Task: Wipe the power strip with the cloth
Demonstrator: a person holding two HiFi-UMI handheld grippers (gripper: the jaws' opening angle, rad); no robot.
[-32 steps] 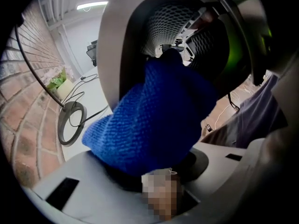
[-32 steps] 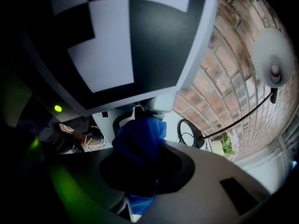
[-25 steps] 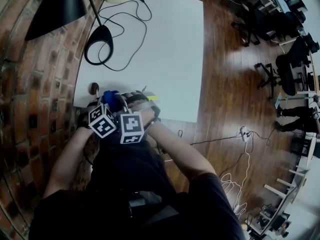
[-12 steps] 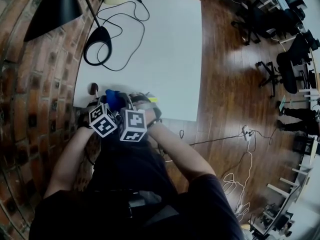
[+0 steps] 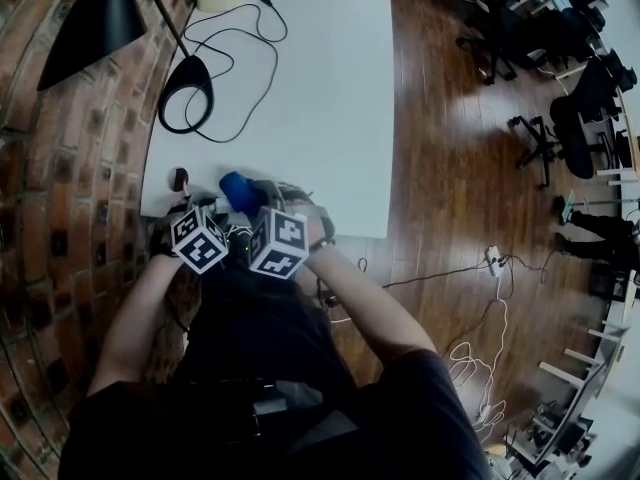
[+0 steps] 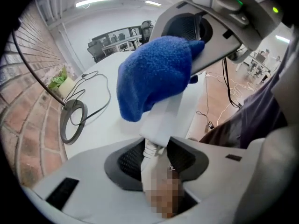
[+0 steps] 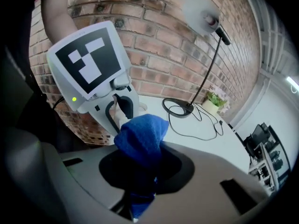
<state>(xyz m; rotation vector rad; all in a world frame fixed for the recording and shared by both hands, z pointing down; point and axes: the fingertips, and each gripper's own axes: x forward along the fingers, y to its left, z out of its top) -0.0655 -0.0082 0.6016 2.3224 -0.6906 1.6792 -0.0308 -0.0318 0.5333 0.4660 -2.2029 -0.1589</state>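
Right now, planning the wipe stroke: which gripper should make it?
Right: the right gripper is shut on the cloth; the left gripper is busy clamping the strip.

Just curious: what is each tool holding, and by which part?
The left gripper clamps the power strip at its near end; the right gripper pinches the blue cloth by its bunched end.

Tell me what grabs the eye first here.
The bright blue cloth stands out, pinched in the right gripper and laid over the white power strip, which the left gripper clamps at its cord end, at the near edge of the white table. Next comes the black lamp by the brick wall.
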